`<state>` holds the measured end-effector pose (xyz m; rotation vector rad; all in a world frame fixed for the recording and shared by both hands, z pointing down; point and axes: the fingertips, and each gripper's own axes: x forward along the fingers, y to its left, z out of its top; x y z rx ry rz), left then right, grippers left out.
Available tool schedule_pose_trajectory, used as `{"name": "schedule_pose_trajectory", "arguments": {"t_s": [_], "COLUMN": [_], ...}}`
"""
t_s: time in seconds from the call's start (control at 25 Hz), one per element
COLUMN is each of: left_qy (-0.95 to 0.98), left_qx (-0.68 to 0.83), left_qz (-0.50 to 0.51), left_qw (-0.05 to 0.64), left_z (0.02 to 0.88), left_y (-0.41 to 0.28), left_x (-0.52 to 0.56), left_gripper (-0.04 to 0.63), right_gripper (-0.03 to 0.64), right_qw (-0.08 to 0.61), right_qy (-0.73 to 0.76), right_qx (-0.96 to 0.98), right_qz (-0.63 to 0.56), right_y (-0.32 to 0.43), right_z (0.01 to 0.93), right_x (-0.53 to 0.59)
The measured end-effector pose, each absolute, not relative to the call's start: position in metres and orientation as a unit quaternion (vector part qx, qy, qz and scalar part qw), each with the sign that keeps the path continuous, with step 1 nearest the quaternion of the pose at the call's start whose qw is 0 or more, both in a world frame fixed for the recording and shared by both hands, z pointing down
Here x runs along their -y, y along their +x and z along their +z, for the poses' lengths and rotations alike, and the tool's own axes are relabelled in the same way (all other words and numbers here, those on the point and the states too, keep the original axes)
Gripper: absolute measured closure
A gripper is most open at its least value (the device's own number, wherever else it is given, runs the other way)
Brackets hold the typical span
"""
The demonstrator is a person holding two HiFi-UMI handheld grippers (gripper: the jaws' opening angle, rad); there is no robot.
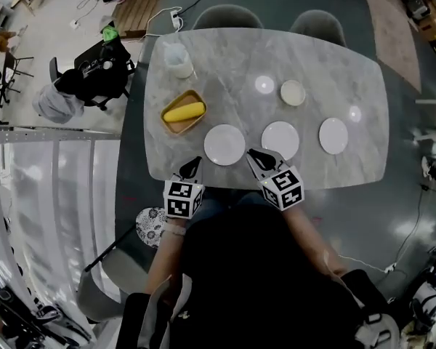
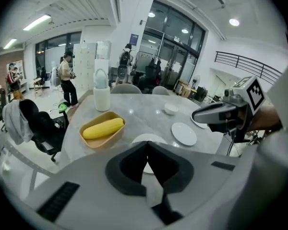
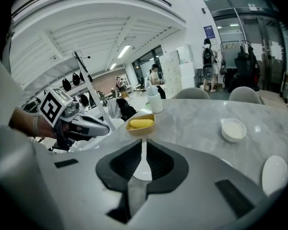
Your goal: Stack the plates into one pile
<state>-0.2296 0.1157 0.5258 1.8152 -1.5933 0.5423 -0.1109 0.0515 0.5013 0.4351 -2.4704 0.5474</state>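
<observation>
Three white plates lie apart in a single row along the near side of the marble surface (image 1: 225, 64), none yet stacked: a left plate (image 1: 224, 144), a middle plate (image 1: 280, 139) and a right plate (image 1: 333, 135) nearer the surface's right end. Beyond the middle plate sits one small white bowl (image 1: 293, 92). To the left of the row is one tan dish (image 2: 105, 139) holding a single yellow corn cob (image 1: 184, 111), and farther back one white jug (image 1: 178, 60). Two chairs, one (image 1: 227, 14) beside the other (image 1: 317, 24), stand at the far side. Two grippers hang over the near edge. The left gripper (image 1: 194, 163) points toward the near-left rim of the left plate, its jaws pressed together with nothing between them. The right gripper (image 1: 253, 153) sits between the left and middle plates, just beside the middle one's near rim, its jaws likewise closed and empty.
</observation>
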Motion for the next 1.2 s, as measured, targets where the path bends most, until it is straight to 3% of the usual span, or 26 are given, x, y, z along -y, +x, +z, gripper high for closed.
{"name": "schedule_pose_trajectory", "arguments": {"t_s": [0.72,0.96,1.2], "left_qy": [0.775,0.783,0.791], "left_qx": [0.382,0.340,0.319], "left_qz": [0.369,0.391,0.395], "left_qw": [0.341,0.344,0.341], "left_z": [0.627,0.652,0.667], "left_y": [-0.218,-0.219,-0.222], "left_x": [-0.085,-0.089,-0.085], "left_gripper": [0.588,0.588,0.588], "right_gripper": [0.592,0.498,0.454], "right_qw": [0.326,0.332,0.335], "right_qy": [0.298,0.323,0.346], "right_qx": [0.846,0.824,0.803], "right_qz": [0.298,0.326,0.350], "right_y": [-0.109,-0.113,-0.112], "right_z": [0.600,0.627,0.650], "right_x": [-0.042,-0.042,-0.041]}}
